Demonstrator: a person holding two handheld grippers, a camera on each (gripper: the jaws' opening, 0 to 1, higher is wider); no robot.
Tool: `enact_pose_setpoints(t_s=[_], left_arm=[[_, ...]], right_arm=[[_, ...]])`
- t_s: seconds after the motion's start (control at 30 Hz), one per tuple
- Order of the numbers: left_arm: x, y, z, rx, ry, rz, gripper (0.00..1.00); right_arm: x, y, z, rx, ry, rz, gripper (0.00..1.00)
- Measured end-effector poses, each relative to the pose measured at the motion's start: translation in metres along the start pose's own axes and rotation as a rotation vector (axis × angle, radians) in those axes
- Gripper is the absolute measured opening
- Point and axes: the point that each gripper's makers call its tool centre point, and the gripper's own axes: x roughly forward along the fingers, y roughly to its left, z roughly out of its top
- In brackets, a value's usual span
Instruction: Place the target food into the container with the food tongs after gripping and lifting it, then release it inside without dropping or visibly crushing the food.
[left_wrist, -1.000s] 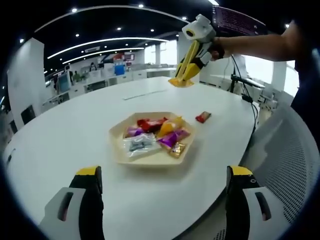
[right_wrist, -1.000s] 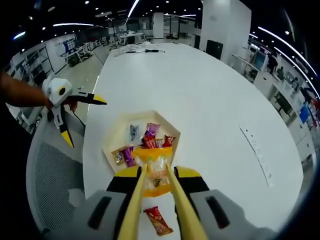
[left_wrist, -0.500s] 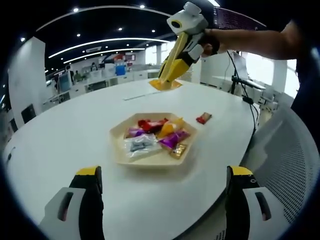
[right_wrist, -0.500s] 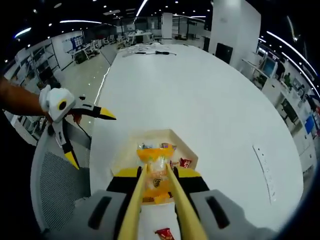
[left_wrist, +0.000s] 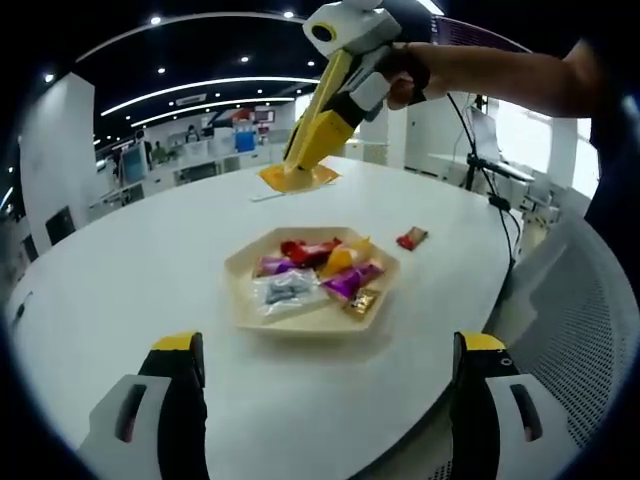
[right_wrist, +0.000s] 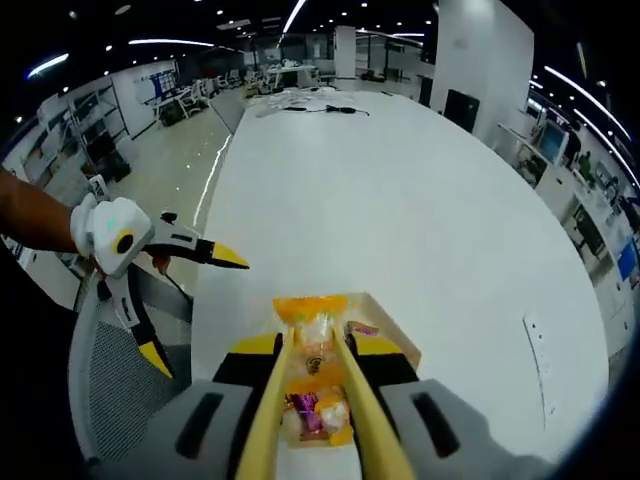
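A white table (left_wrist: 120, 280) is carrying a beige tray (left_wrist: 243, 310) of wrapped candies (left_wrist: 322, 272). Above it the right gripper (right_wrist: 312, 400) is clamping yellow tongs (left_wrist: 305, 140) pinching an orange-wrapped candy (right_wrist: 314, 335). The left gripper (left_wrist: 325, 400) is hanging near, jaws spread wide, holding nothing. A red candy (left_wrist: 411, 238) is lying right of the tray.

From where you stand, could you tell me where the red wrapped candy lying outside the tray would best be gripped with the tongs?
Probably across its middle, coming straight down from above. The red candy lies flat on the white table, apart from the tray, with bare surface around it, so the yellow tongs could close across its narrow width.
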Motion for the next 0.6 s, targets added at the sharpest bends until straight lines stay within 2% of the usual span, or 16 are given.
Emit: enact_pose_setpoints(t_s=[0.6], left_arm=[[-0.0005,0.0023,0.0009,-0.01,-0.008,0.006,1.0]], right_arm=[[-0.0005,-0.0024,0.0034,-0.038,-0.026,-0.01,0.27]])
